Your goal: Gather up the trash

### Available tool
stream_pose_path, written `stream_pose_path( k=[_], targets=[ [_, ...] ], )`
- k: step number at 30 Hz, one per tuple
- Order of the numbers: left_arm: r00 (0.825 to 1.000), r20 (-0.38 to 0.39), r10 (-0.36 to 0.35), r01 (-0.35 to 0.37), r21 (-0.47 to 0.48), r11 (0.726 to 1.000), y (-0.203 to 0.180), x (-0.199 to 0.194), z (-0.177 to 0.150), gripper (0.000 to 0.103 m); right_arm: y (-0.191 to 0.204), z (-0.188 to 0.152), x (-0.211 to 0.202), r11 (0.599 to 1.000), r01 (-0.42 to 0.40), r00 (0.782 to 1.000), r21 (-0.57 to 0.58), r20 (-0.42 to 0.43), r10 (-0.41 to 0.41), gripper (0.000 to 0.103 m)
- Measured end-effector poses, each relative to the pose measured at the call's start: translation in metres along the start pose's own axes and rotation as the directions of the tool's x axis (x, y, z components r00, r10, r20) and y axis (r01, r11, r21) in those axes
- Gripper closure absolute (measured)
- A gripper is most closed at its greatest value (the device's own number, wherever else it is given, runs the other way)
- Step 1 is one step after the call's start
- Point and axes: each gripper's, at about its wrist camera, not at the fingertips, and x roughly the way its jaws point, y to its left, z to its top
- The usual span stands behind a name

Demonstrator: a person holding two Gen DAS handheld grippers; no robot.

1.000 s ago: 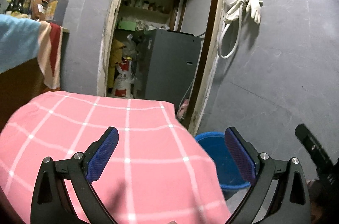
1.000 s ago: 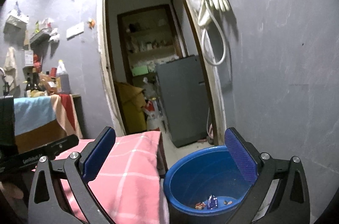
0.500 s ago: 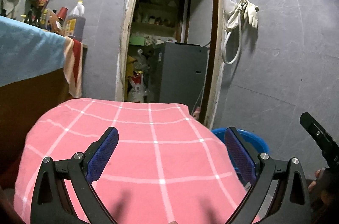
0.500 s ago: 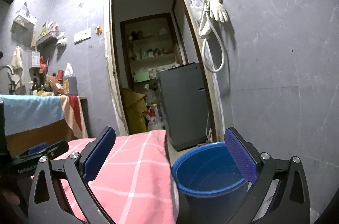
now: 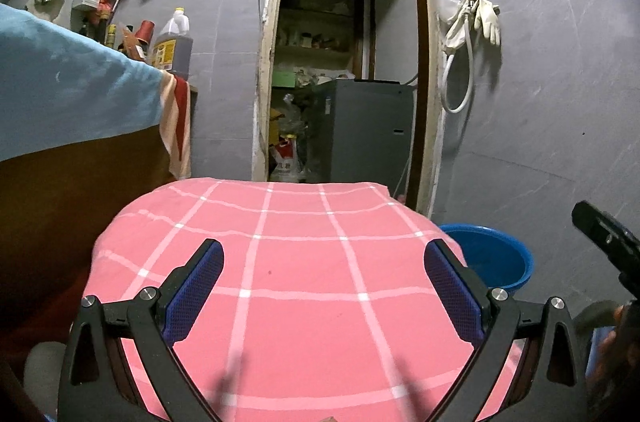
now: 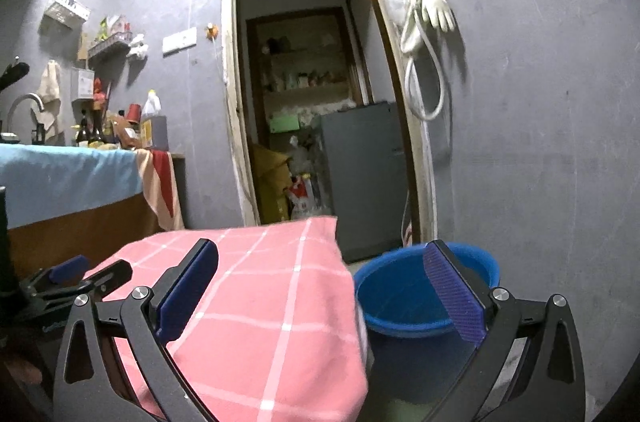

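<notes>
A blue plastic bucket (image 6: 400,302) stands on the floor to the right of a table with a pink checked cloth (image 5: 296,262); it also shows in the left wrist view (image 5: 496,262). Its inside is hidden from here. My left gripper (image 5: 322,290) is open and empty above the cloth. My right gripper (image 6: 320,294) is open and empty, over the table's right edge and the bucket. No loose trash shows on the cloth.
A doorway (image 5: 344,70) behind the table leads to a storeroom with a grey appliance (image 6: 360,174). A counter with a blue cloth (image 5: 72,90) and bottles (image 5: 172,42) stands at left. A hose and gloves (image 6: 428,22) hang on the right wall.
Both grippers have risen and tilted up. The bucket's inside with bits of trash has dropped out of the right wrist view. More of the pink cloth shows.
</notes>
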Motion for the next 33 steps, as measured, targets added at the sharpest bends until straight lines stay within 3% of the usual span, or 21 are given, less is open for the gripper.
stream_pose_path(
  k=[12,23,33],
  targets=[
    [0.999,-0.034,0.031,-0.032,-0.032,0.999,0.018,0.003,-0.015,0.005,0.011,-0.017,0.016,0.999,0.043,0.991,-0.010,-0.124,-0.044,0.000],
    [0.999,-0.038,0.038,-0.040,-0.041,0.998,0.022,0.002,-0.016,0.005,0.019,-0.019,0.020,0.993,0.102,0.986,-0.065,-0.129,-0.110,0.000],
    [0.998,-0.039,0.039,-0.041,-0.047,0.998,0.023,0.002,-0.017,0.005,0.018,-0.018,0.021,0.992,0.107,0.984,-0.070,-0.138,-0.116,0.000]
  ],
)
